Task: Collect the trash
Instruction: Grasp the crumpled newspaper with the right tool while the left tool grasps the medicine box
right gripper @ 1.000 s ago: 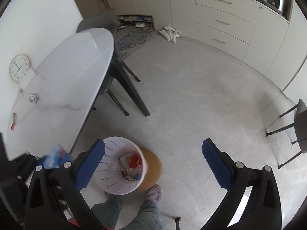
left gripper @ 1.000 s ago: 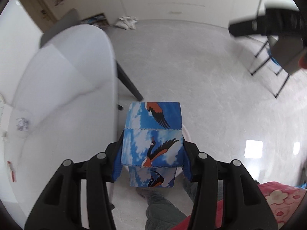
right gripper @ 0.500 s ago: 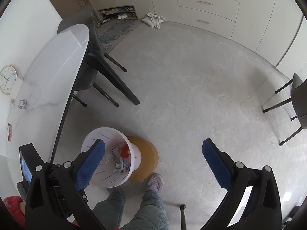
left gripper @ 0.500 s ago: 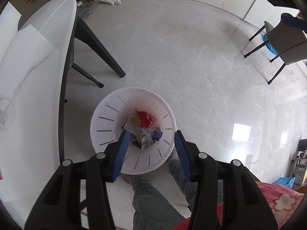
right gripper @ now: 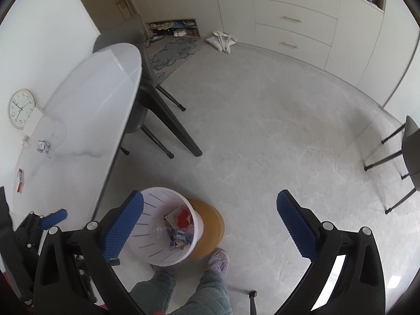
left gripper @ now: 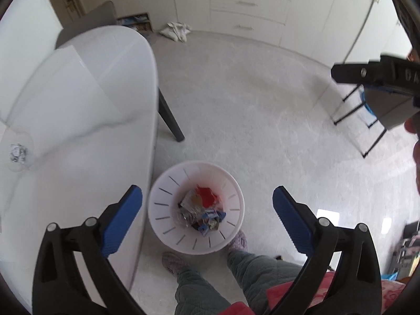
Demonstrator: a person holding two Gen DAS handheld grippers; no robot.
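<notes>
A white slotted trash bin (left gripper: 231, 199) stands on the floor beside the table, holding several scraps, red and blue among them (left gripper: 202, 210). My left gripper (left gripper: 207, 202) is open and empty, held above the bin. My right gripper (right gripper: 210, 210) is open and empty, higher up, with the bin (right gripper: 155, 246) below its left finger. A crumpled paper ball (right gripper: 43, 146) lies on the white table (right gripper: 86, 120); it also shows in the left wrist view (left gripper: 18, 152). A small red and white packet (right gripper: 20, 180) lies near the table's left edge.
A round clock (right gripper: 21, 109) and a white card lean by the wall on the table. Dark chairs stand at the table (right gripper: 136, 52) and at the right (right gripper: 409, 147). A brown round lid (right gripper: 210, 228) lies behind the bin. The person's slippered feet (right gripper: 218, 260) stand by the bin.
The blue bird-print carton that my left gripper held has gone into the bin. The left jaws have opened wide and the gripper has risen. The right gripper stays open.
</notes>
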